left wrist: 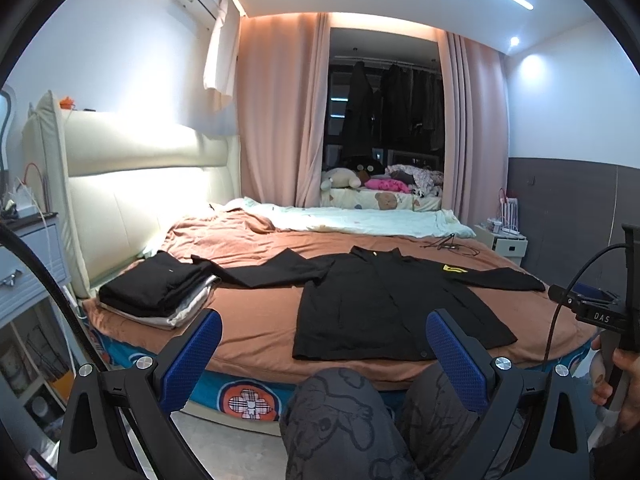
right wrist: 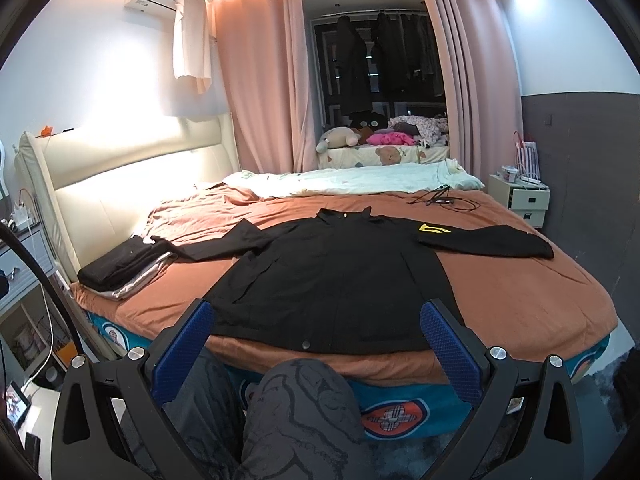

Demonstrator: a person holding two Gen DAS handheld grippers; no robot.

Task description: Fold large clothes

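Observation:
A large black jacket (left wrist: 384,304) (right wrist: 332,284) lies spread flat on the bed (left wrist: 256,320), both sleeves stretched out sideways and a yellow emblem (right wrist: 434,230) on its right sleeve. My left gripper (left wrist: 324,328) hovers open before the bed's near edge, short of the jacket's hem, nothing between its blue pads (left wrist: 208,334). My right gripper (right wrist: 316,320) is open too, held just in front of the hem with its blue pads (right wrist: 436,326) apart and empty. A person's knees in grey patterned trousers (right wrist: 296,412) sit below both grippers.
A stack of folded dark and light clothes (left wrist: 160,292) (right wrist: 120,268) rests at the bed's left corner near the headboard. A pale quilt (left wrist: 360,220) and a cable (right wrist: 440,200) lie at the far side. Nightstands flank the bed (right wrist: 520,196). A hand holding the other gripper shows at right (left wrist: 616,380).

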